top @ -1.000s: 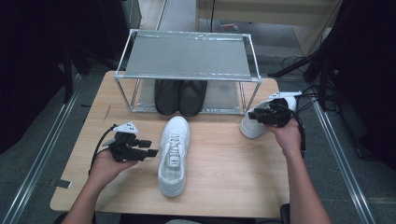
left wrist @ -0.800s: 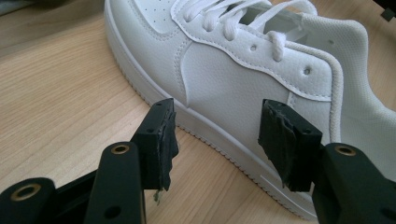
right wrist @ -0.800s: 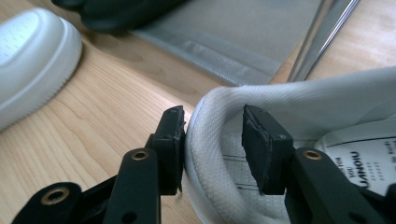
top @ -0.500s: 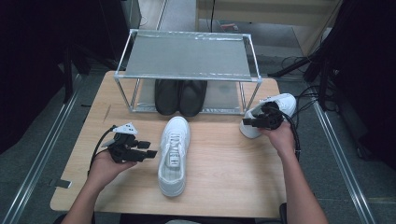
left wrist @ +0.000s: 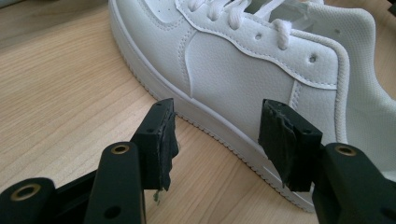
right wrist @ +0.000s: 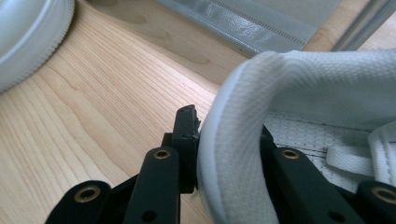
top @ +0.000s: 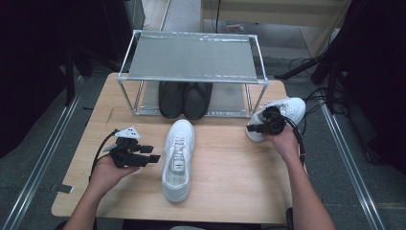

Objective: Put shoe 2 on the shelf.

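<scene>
The right claw (right wrist: 224,140) has just been closing and is now pinching the padded heel collar of the right-hand white sneaker (top: 280,115) at the counter's (top: 230,177) far right edge. The left claw (left wrist: 217,140) is waiting open beside the middle white sneaker (top: 178,158). Black shoes (top: 184,98) are sitting under the rack (top: 191,60); both sneakers are probably awaiting shelving.

- I see the wooden table (top: 230,187) carrying a metal shelf rack (top: 191,60) at its far edge.
- Black shoes (top: 184,98) sit under the rack.
- One white sneaker (top: 178,160) lies mid-table; another white sneaker (top: 287,110) lies at the right edge.
</scene>
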A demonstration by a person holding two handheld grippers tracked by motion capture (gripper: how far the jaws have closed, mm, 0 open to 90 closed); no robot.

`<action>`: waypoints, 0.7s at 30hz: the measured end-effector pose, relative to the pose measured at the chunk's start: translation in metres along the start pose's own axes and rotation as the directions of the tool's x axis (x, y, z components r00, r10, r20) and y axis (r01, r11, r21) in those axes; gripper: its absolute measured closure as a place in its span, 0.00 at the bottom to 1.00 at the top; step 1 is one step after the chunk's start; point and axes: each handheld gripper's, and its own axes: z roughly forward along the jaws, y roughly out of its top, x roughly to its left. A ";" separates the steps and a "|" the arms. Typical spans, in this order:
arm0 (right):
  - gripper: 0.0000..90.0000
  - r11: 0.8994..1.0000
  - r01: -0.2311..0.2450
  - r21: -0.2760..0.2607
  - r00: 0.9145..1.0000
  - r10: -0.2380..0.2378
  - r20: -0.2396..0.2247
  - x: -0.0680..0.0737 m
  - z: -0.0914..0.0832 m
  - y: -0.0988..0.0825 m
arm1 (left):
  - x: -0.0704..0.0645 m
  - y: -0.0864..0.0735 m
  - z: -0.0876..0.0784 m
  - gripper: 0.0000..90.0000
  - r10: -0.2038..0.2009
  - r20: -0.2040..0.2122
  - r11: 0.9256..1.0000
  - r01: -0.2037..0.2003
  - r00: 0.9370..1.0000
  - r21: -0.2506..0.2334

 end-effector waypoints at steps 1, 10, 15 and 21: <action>0.82 1.000 0.013 0.005 1.000 -0.013 0.015 0.002 0.000 0.001 | 0.000 0.000 0.000 0.51 -0.001 0.000 1.000 0.001 1.000 0.001; 0.83 0.998 0.060 -0.011 0.994 -0.059 0.089 0.011 -0.012 0.004 | 0.002 0.000 0.000 0.51 -0.005 -0.002 1.000 0.005 1.000 0.001; 0.82 0.997 0.079 -0.013 0.990 -0.076 0.115 0.019 -0.018 0.006 | 0.003 0.000 -0.001 0.51 -0.011 -0.004 1.000 0.011 1.000 -0.002; 0.81 0.992 0.124 0.010 0.983 -0.124 0.138 0.030 -0.021 0.007 | 0.004 0.000 -0.001 0.51 -0.015 -0.003 1.000 0.015 1.000 -0.007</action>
